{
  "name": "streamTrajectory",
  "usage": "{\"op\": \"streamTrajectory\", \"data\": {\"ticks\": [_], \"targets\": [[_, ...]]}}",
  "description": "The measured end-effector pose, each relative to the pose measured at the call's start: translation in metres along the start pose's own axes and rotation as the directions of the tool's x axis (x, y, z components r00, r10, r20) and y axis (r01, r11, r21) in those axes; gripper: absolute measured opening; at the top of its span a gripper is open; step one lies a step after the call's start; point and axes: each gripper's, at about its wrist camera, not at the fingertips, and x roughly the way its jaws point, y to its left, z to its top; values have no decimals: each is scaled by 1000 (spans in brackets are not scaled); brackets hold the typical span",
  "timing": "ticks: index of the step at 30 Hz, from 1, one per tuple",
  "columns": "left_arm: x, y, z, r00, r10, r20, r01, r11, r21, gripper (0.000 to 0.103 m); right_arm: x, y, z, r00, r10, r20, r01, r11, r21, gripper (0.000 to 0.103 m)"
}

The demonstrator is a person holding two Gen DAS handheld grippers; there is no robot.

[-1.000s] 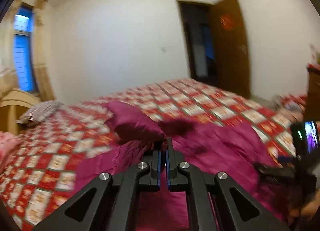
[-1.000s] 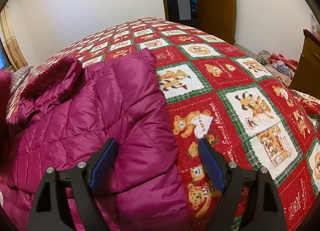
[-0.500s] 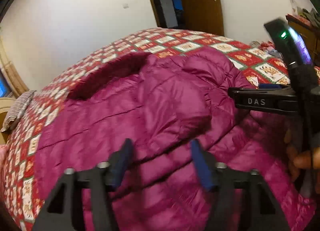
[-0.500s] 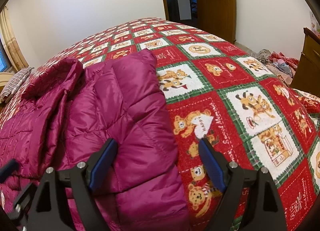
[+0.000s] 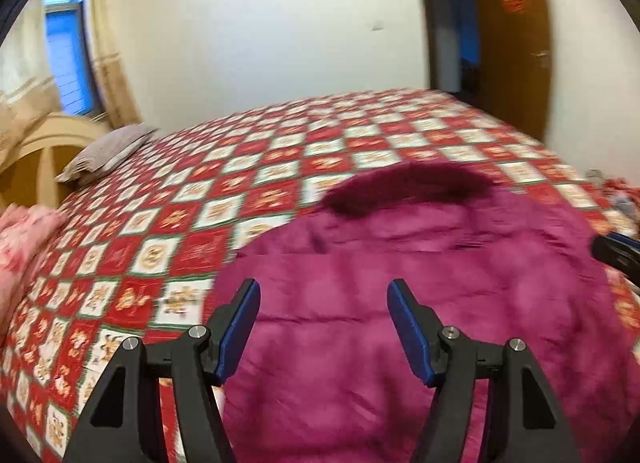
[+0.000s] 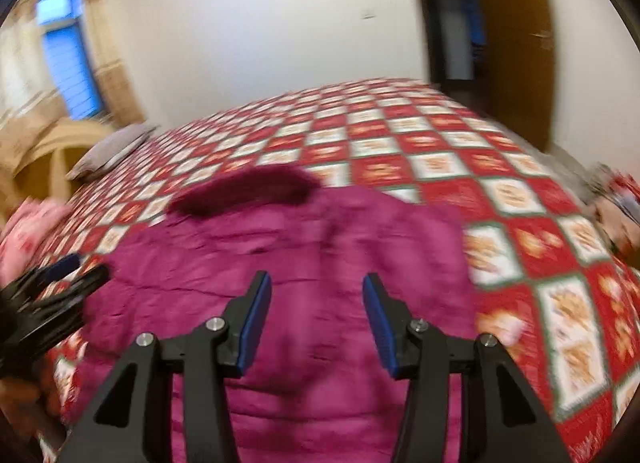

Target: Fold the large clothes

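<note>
You were between folds: both tools hung above the magenta padded jacket [image 5: 420, 303], gripping nothing. Your left hand-held gripper [image 5: 324, 323] had its jaws parted with only air between them and the jacket lying below, untouched. Your right hand-held gripper [image 6: 316, 315] had just been narrowing its jaws, yet nothing sat between them either. The jacket lay on the bed [image 5: 280, 151] just ahead of and beneath both tools, roughly flattened into a broad rounded slab, its darker furry collar [image 5: 404, 187] at the end farthest from you. The views were blurred, so I could not tell whether the sleeves were tucked in. By my judgement the next move called for you to lower each tool to a near edge of the jacket, pinch the puffy layers firmly, and carry that edge toward the collar; the slick quilted fabric looked likely to spring back.
</note>
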Motion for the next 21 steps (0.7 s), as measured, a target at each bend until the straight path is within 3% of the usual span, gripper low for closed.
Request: {"op": "streamTrajectory", "data": {"ticks": [5, 10, 14, 17, 19, 21], "targets": [[45, 28, -23, 984, 105, -143, -117, 990, -75, 67, 61, 27, -14, 989, 8, -146, -20, 996, -82, 47], [59, 51, -66, 976, 74, -204, -109, 980, -166, 68, 90, 28, -37, 977, 50, -209, -65, 995, -69, 48], [64, 58, -69, 973, 29, -228, -81, 971, -225, 71, 93, 28, -37, 975, 60, -212, -78, 994, -76, 48], [53, 58, -60, 979, 23, -200, -66, 975, -211, 71, 89, 25, -32, 970, 66, -235, -88, 992, -85, 54], [35, 64, -46, 992, -30, -125, 0, 971, -239, 71, 79, 20, -23, 965, 85, -250, -110, 990, -88, 69], [26, 71, -24, 995, -78, -64, 57, 960, -275, 71, 63, 14, -4, 975, 108, -192, -124, 989, -77, 70]]}}
